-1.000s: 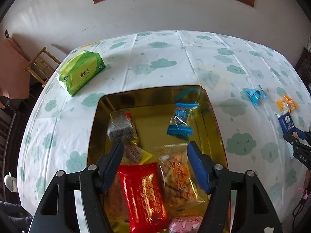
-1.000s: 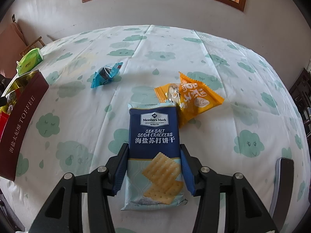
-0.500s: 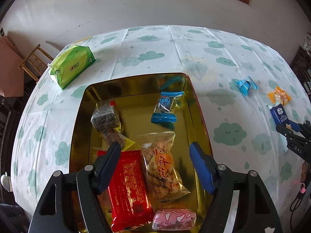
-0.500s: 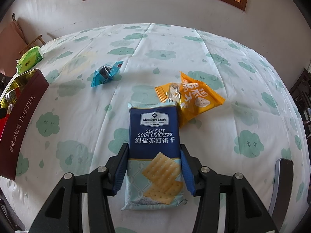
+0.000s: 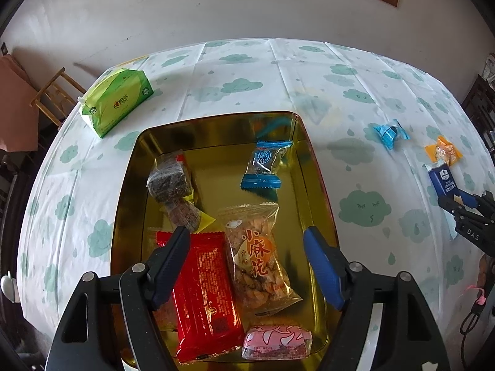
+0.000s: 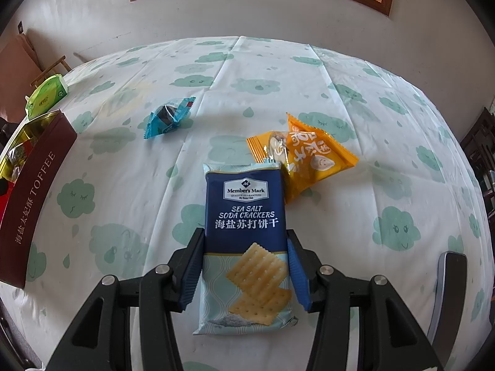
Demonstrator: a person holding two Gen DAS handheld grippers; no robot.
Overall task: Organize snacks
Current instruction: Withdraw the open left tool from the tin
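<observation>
1. A brown snack under the red foil packet (image 5: 205,296) is mostly hidden and cannot be identified; the near rim of the gold-lined rectangular tin (image 5: 312,167) is cut off by the frame.
2. In the right wrist view only the tin's maroon outer wall, lettered TOFFEE, and a sliver of its contents are seen.
3. Held in the tin: the red packet, a clear bag of fried twists (image 5: 260,256), a blue-ended sweet (image 5: 266,167), a dark wrapped block (image 5: 168,179), a pink wrapped sweet (image 5: 277,341).
4. The left gripper (image 5: 246,253) is seen above the tin; its jaws have just been opening and stand wide, pressing nothing.
5. The right gripper (image 6: 246,266) is closed on the navy soda-cracker packet (image 6: 246,213), which lies on the cloud-print tablecloth (image 6: 123,185).
6. An orange packet (image 6: 309,154) touches it; a blue wrapped sweet (image 6: 168,117) lies apart.
</observation>
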